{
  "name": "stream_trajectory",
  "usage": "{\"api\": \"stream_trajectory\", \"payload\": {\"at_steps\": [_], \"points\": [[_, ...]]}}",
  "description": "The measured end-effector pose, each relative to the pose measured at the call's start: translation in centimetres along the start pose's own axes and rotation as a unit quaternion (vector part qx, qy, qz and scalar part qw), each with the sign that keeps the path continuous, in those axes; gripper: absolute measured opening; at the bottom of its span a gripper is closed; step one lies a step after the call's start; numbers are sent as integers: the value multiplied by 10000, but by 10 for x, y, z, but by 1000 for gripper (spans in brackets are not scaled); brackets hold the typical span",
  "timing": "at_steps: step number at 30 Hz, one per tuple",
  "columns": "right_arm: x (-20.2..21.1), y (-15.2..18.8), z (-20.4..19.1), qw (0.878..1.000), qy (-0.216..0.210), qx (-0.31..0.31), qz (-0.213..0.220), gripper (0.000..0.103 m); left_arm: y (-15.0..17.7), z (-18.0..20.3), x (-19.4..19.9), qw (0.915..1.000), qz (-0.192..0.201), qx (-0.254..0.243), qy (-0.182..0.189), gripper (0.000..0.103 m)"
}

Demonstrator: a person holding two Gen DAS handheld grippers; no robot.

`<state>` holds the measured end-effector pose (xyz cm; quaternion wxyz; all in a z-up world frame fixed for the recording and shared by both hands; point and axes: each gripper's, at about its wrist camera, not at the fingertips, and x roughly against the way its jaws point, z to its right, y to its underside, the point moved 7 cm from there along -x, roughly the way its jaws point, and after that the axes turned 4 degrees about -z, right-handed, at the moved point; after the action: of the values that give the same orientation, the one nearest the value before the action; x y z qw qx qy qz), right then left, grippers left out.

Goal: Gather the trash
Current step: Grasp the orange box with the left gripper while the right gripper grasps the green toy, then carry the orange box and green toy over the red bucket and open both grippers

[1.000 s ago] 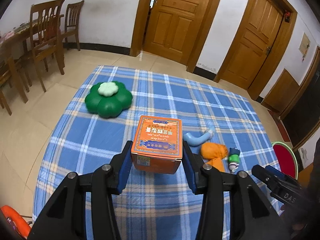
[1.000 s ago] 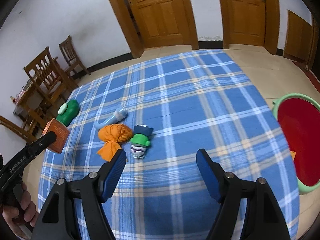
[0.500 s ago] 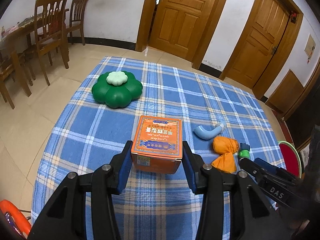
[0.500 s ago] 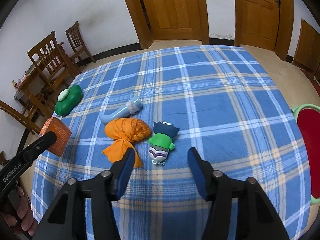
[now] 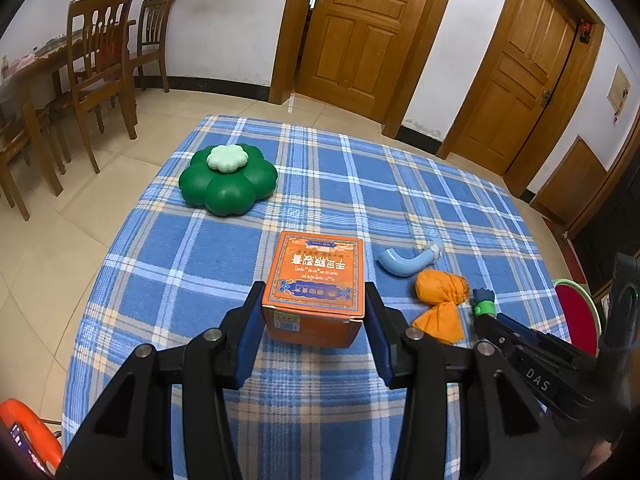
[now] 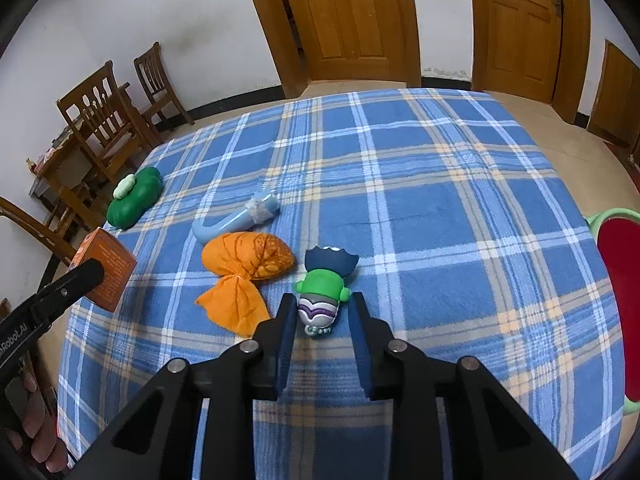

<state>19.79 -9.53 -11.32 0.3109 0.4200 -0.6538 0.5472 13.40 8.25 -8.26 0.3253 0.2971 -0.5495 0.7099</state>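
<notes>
An orange printed box (image 5: 316, 280) sits clamped between my left gripper's (image 5: 314, 312) blue pads, held just above the blue plaid tablecloth (image 5: 360, 184). The right wrist view shows the same box (image 6: 110, 276) at the far left. A small toy figure (image 6: 322, 300) in green, purple and navy lies on the cloth. My right gripper (image 6: 323, 318) straddles its lower half, jaws narrowed almost to the toy's width; firm contact is not visible. Beside the toy lie an orange tied cloth bundle (image 6: 244, 264) and a light blue curved tube (image 6: 236, 224).
A dark green flower-shaped container (image 5: 228, 180) with a pale lid stands at the table's far left. A red bin with a green rim (image 6: 620, 300) sits off the table's right edge. Wooden chairs (image 5: 100, 64) and doors (image 5: 360, 32) lie beyond. A hand (image 6: 36, 440) holds the left tool.
My right gripper has moved forward and down to the toy figure, and its jaws have narrowed from wide apart to just around it. The left gripper still holds the box.
</notes>
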Motion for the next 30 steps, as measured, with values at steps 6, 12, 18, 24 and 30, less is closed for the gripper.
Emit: {"api": "stream_trajectory", "payload": {"at_steps": [6, 12, 18, 24, 30], "points": [[19, 3, 10, 9998, -67, -130, 160, 23, 2, 13, 8, 10000, 21, -72, 33, 47], [39, 8, 24, 9989, -126, -290, 332, 23, 5, 27, 17, 9998, 45, -177, 103, 47], [63, 15, 41, 9973, -130, -482, 543, 23, 8, 43, 26, 9993, 69, -295, 197, 47], [91, 21, 65, 9937, -129, -748, 829, 23, 11, 65, 34, 9982, 39, -455, 380, 47], [120, 25, 93, 9886, -50, -999, 1126, 23, 17, 95, 37, 9959, -75, -669, 612, 47]]}}
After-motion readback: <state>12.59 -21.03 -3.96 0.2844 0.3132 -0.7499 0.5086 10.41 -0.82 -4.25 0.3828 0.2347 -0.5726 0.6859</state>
